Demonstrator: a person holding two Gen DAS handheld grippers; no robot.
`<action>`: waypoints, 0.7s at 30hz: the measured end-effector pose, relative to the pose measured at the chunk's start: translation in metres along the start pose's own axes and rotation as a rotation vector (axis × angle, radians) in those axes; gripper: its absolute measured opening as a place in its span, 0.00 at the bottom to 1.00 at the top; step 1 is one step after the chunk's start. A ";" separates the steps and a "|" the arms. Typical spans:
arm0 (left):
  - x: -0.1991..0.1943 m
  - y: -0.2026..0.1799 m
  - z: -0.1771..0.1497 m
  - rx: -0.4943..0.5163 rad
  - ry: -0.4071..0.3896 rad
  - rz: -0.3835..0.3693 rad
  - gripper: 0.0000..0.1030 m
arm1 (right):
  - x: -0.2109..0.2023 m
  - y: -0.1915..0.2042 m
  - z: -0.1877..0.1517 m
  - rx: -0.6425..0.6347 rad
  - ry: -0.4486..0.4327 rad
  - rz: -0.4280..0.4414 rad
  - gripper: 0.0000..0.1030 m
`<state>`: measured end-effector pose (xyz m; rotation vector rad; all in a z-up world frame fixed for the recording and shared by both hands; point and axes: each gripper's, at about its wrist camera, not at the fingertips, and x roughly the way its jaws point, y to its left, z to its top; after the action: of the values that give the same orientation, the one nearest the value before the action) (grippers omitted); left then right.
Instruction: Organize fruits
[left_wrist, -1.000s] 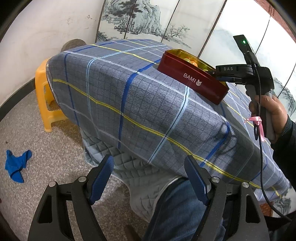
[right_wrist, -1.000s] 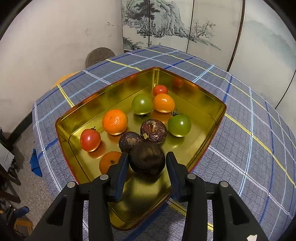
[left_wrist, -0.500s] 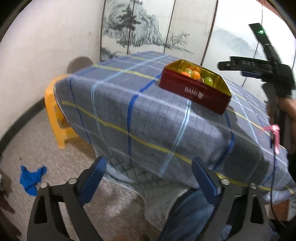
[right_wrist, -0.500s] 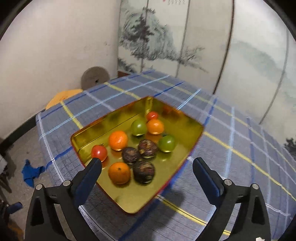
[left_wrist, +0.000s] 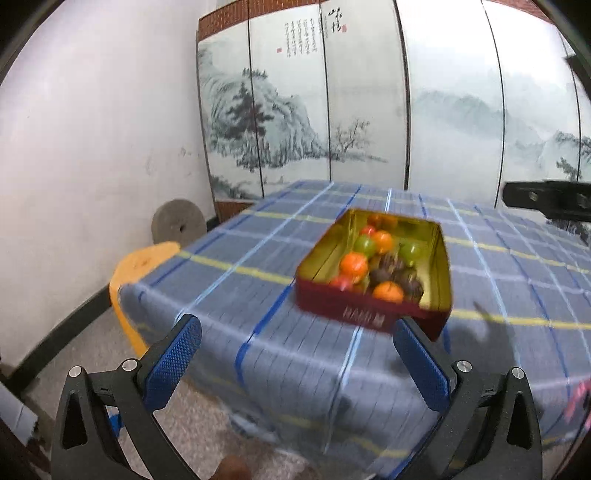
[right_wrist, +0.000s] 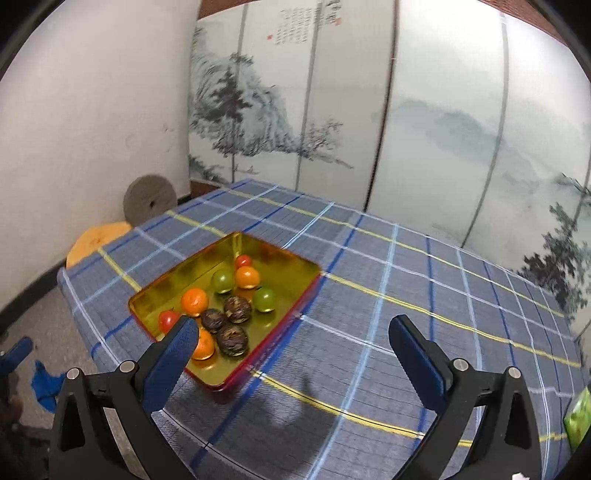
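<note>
dark fruit (right_wrist: 231, 339) released into tin (right_wrist: 295, 271); both tools wide open, empty.

— Premises classification?

— A domestic room, by appearance a home living or dining space. A folding screen (right_wrist: 369, 122) painted with ink mountains, pines and calligraphy stands along the back.

— Further evidence?

— A table under a blue plaid quilted cloth (right_wrist: 388, 295), a plain white plastered wall (left_wrist: 92, 147) with scuffs and a dark skirting, a speckled floor (left_wrist: 110, 354), an orange plastic stool (left_wrist: 136, 266), and a round stone disc (right_wrist: 149, 199) leaning at the wall.
</note>
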<state>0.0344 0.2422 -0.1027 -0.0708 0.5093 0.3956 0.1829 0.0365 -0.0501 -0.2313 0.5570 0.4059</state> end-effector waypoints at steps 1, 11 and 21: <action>0.003 -0.004 0.006 -0.004 0.001 -0.007 1.00 | -0.006 -0.007 0.001 0.017 -0.012 -0.001 0.99; 0.012 -0.037 0.025 -0.035 0.028 -0.060 1.00 | -0.028 -0.044 -0.002 0.085 -0.050 -0.037 0.99; 0.008 -0.056 0.027 -0.014 0.022 -0.071 1.00 | -0.031 -0.055 -0.007 0.112 -0.052 -0.029 0.99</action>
<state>0.0750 0.1981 -0.0849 -0.1068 0.5246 0.3292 0.1801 -0.0247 -0.0332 -0.1209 0.5228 0.3504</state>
